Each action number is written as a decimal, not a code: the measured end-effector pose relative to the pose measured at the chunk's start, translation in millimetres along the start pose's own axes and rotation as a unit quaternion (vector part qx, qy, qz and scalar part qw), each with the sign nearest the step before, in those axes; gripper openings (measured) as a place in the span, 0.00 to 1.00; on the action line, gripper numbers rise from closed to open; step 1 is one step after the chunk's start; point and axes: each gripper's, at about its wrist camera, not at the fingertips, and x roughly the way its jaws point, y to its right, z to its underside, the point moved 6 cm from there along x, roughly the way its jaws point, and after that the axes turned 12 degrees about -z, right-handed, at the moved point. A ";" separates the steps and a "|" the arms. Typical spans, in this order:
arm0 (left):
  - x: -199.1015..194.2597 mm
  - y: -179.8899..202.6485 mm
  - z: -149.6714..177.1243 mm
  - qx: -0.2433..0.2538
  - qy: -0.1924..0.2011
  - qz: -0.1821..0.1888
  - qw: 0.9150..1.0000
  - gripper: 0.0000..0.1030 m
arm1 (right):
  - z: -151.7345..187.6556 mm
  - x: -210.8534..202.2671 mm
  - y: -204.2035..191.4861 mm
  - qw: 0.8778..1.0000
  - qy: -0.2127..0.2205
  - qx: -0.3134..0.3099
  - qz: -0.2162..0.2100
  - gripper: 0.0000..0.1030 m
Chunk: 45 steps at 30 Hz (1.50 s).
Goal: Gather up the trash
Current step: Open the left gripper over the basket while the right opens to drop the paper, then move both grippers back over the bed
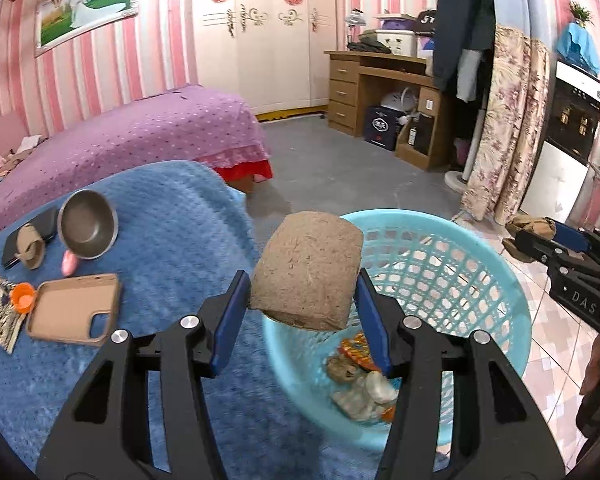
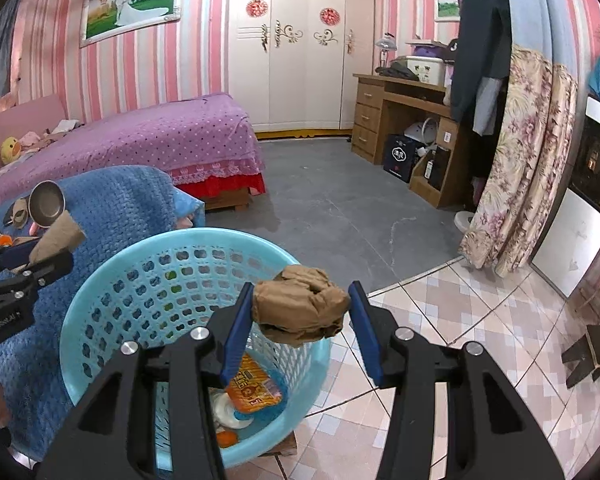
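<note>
Left hand-held gripper [image 1: 300, 300] clamps a roll [image 1: 306, 272] at the basket [image 1: 480, 280] rim; released now, it may fall outside.

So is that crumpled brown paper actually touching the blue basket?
Cannot tell. In the right wrist view the crumpled brown paper, between the right hand-held gripper's fingers, overlaps the blue basket's near rim, so neither contact nor a gap shows plainly.
</note>
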 end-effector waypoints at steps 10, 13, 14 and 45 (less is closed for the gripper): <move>-2.3 -6.5 -19.9 -0.012 0.015 -0.008 1.000 0.88 | -1.1 3.1 0.8 1.000 0.002 0.000 -0.001 0.46; 0.0 -26.6 -20.6 -0.020 0.014 -0.028 0.999 0.90 | 0.2 7.1 -4.2 1.000 0.000 -0.001 -0.002 0.46; 0.6 -34.1 -20.1 -0.022 0.015 -0.037 0.999 0.92 | 0.8 9.1 -6.5 1.000 -0.001 -0.001 -0.003 0.46; -25.0 -232.7 10.8 -0.045 0.016 -0.199 0.979 0.95 | -32.2 34.6 -117.4 0.999 0.017 -0.031 -0.015 0.95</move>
